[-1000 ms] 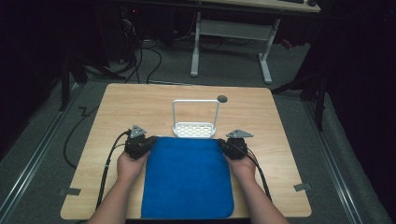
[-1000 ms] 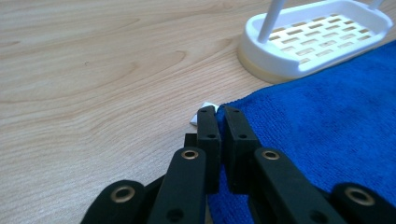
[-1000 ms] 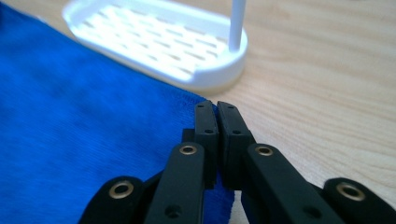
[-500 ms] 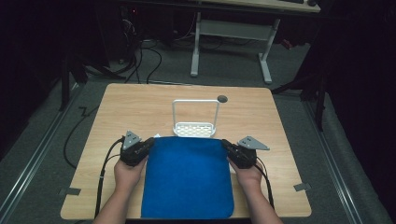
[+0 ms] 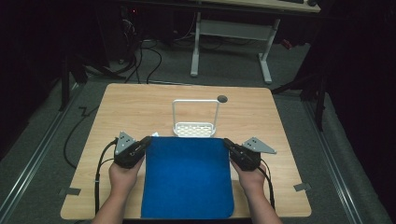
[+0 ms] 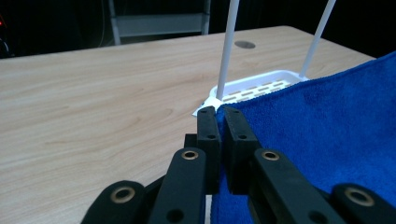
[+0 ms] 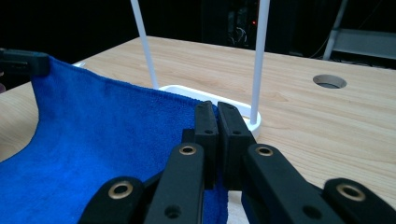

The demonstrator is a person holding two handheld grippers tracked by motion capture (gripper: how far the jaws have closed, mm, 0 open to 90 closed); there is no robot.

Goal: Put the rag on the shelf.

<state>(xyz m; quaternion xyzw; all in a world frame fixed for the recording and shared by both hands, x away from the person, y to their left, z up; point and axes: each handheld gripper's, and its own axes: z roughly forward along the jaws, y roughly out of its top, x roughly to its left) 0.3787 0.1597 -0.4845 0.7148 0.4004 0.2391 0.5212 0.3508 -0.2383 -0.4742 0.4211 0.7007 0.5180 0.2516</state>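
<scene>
A: High view. What is seen?
B: Blue towel [image 5: 187, 179] is spread on the bench [image 5: 135, 107], far edge raised just before the white rack [image 5: 195, 122]. Far left corner is gripped by the left tongs [image 5: 148, 140], far right corner by the right tongs [image 5: 226, 143].

A: Left gripper view?
B: Left tongs [image 6: 220, 112] are clenched on the towel [image 6: 327, 130] corner; cloth is pinched between the pads. Rack [image 6: 261, 86] is seen just behind.

A: Right gripper view?
B: Right tongs [image 7: 215, 108] are clenched on the towel [image 7: 102, 140] edge too. Rack [image 7: 254, 119] base is partly covered by the cloth. Other tongs [image 7: 23, 63] are seen holding the far corner.
</scene>
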